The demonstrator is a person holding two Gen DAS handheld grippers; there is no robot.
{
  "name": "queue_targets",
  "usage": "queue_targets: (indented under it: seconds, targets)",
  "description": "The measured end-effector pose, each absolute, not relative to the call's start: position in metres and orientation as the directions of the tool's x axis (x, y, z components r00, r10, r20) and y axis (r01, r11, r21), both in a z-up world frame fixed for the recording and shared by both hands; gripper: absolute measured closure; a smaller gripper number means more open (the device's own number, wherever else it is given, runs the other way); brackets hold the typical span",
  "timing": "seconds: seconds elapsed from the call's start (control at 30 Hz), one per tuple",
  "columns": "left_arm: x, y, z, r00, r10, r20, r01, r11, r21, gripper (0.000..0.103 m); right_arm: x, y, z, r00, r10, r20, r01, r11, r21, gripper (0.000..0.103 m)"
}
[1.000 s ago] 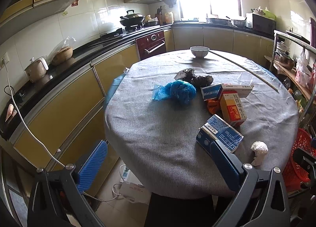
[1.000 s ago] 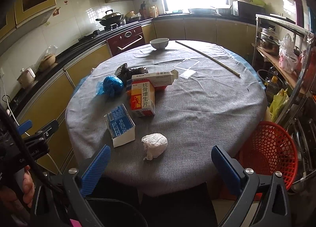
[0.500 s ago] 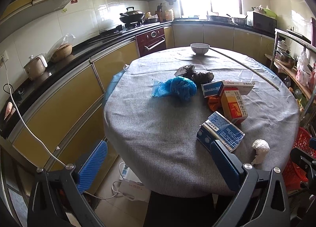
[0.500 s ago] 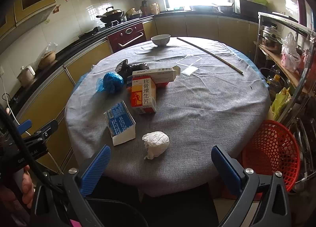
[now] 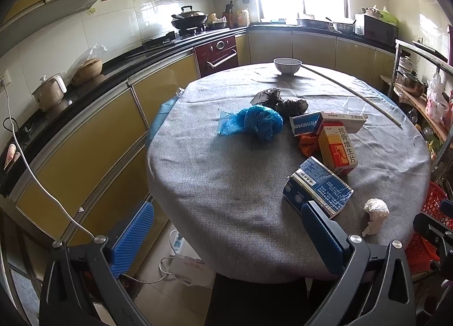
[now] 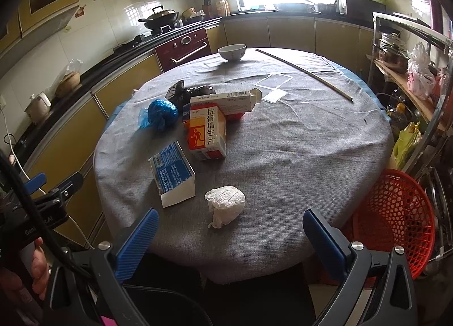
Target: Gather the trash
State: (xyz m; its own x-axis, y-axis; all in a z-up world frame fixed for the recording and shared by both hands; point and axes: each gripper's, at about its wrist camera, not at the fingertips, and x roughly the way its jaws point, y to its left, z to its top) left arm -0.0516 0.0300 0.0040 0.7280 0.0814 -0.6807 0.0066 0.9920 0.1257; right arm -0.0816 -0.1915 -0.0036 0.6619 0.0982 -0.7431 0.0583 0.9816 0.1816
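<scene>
We have edged both grippers, left gripper [image 5: 226,232] and right gripper [image 6: 230,238], jaws spread and empty, closer to the desk [image 6: 297,150], nearing the crumpled white paper wad [image 6: 225,204].

A home kitchen: yellow cabinets [image 5: 93,139] line tiled walls beneath a black countertop [image 5: 119,62]. A lidded wok [image 5: 189,17] sits on the stove above a red oven [image 5: 219,55], near a cloth-covered round table [image 5: 226,173].

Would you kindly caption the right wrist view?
Open right gripper facing crumpled white paper on a cluttered round table.
</scene>
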Motion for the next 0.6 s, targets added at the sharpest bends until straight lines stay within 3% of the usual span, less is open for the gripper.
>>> queue_targets:
  seconds: [0.47, 0.6]
  targets:
    - [-0.028, 0.035, -0.004, 0.677, 0.036, -0.735, 0.035, 0.996, 0.081, 0.0, -0.066, -0.192, -0.023, 0.615, 0.155, -0.773, 0.023, 0.977, 0.214, 0.001]
    - [-0.005, 0.032, -0.011, 0.619, -0.016, -0.785, 0.083, 0.996, 0.045, 0.0, -0.049, -0.199, -0.041, 0.587, 0.213, -0.781, 0.01, 0.963, 0.27, 0.012]
